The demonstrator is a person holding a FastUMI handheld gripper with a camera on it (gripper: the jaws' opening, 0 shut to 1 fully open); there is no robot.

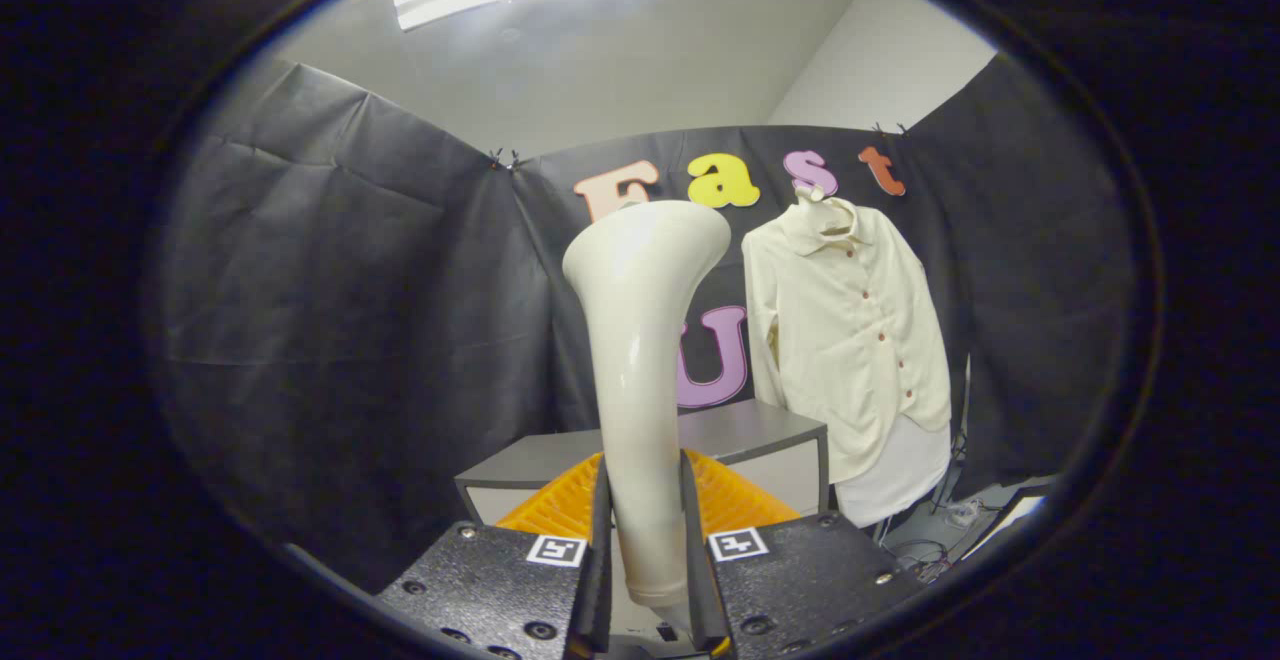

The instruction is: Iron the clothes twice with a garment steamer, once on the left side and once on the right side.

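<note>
A cream garment steamer [640, 340] stands upright between my fingers, its wide flared head at the top. My gripper [646, 530] is shut on its slim handle, both fingers pressed against its sides. A cream button-up shirt [850, 330] hangs on a hanger against the booth wall, beyond the steamer and to its right. Some distance separates the steamer head from the shirt. A white layer shows below the shirt's hem.
An orange ribbed basket [560, 505] sits just behind my fingers on a grey cabinet [760, 435]. Cables and white items [960, 520] lie on the floor below the shirt. Black cloth walls close in the left and right sides.
</note>
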